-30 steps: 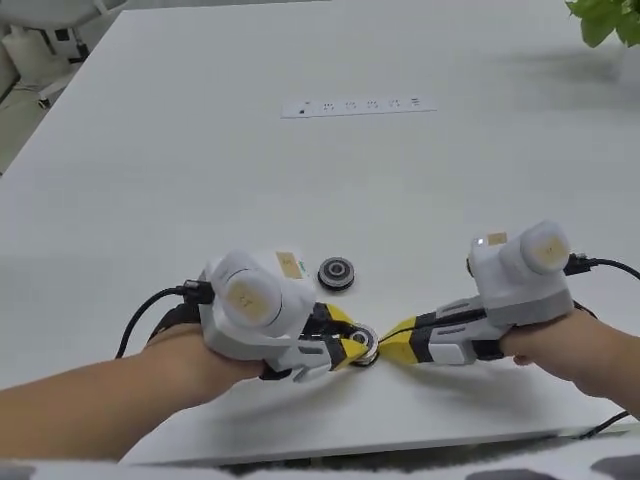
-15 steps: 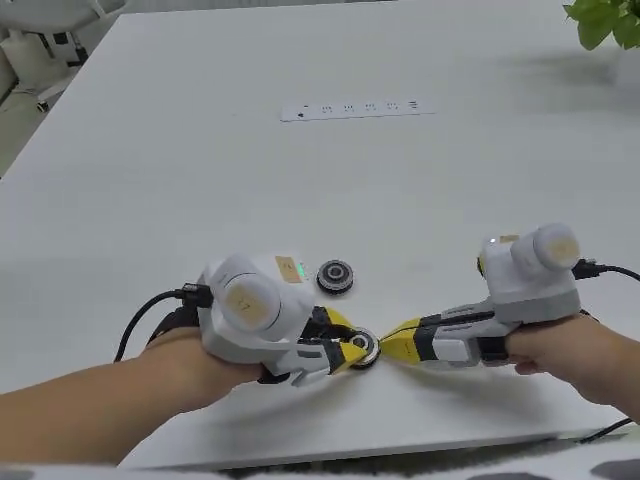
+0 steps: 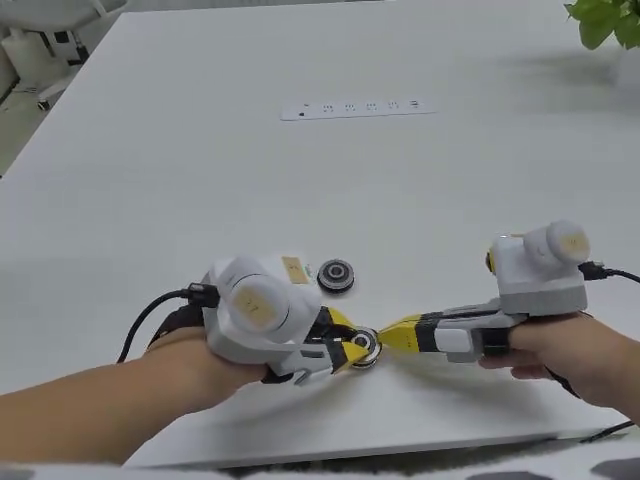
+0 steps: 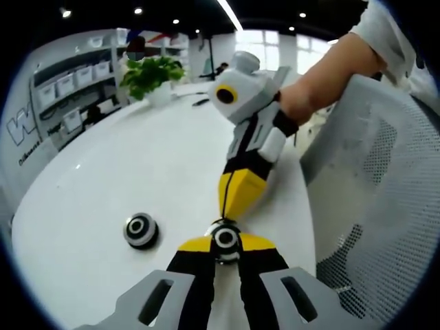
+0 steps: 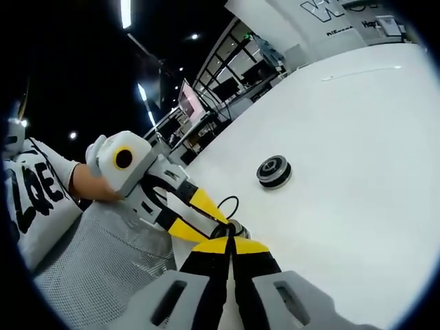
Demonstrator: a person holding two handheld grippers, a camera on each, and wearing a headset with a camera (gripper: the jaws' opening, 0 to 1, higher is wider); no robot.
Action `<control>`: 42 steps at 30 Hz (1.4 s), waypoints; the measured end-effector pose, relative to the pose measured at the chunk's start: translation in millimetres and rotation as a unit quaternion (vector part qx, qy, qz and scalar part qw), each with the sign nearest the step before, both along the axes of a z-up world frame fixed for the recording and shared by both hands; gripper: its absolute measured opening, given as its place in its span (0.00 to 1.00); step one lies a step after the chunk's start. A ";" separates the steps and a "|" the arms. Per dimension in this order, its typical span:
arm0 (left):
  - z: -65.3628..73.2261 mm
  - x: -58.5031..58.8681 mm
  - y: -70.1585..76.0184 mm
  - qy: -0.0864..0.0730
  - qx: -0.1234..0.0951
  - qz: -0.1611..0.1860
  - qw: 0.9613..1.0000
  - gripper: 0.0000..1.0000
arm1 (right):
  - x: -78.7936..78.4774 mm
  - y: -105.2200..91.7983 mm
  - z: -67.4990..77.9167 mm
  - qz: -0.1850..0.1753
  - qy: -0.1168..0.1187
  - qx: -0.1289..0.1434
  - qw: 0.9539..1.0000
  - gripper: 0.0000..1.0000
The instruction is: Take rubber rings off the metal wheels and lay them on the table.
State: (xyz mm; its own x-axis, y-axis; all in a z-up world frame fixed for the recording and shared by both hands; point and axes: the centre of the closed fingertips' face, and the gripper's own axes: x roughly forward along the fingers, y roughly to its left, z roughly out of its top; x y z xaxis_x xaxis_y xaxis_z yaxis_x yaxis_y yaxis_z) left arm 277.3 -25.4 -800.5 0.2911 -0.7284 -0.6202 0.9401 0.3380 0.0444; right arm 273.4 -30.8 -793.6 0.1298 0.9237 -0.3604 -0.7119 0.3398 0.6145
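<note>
Gripping a metal wheel (image 4: 225, 237) just above the desk (image 3: 200, 150) near its front edge, the left gripper (image 3: 352, 347) has its jaws clamped on it. The right gripper (image 3: 388, 338) touches the wheel's rim, jaws together. A second wheel (image 3: 336, 275) lies nearby on the desk.

Wall sign (image 4: 16, 128), left gripper view: large white "W" readable, small line beneath illegible. Wall sign (image 5: 328, 8), right gripper view: starts "W", rest blurred. Shirt (image 5: 26, 196): big dark letters, partly hidden, unreadable. Power strip (image 3: 358, 107) markings too small.
</note>
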 end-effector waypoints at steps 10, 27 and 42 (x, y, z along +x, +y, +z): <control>0.2 0.7 -0.4 0.000 -0.001 -0.002 1.000 0.12 | -2.8 5.8 1.7 0.019 -0.010 -0.002 1.000 0.00; 0.6 1.6 -0.6 -0.003 -0.011 -0.005 1.000 0.13 | 2.7 0.2 3.5 0.023 -0.016 0.003 1.000 0.00; 23.6 -5.5 12.5 0.005 -0.045 -0.026 0.999 0.31 | 3.1 4.5 7.4 0.014 -0.010 0.009 1.000 0.00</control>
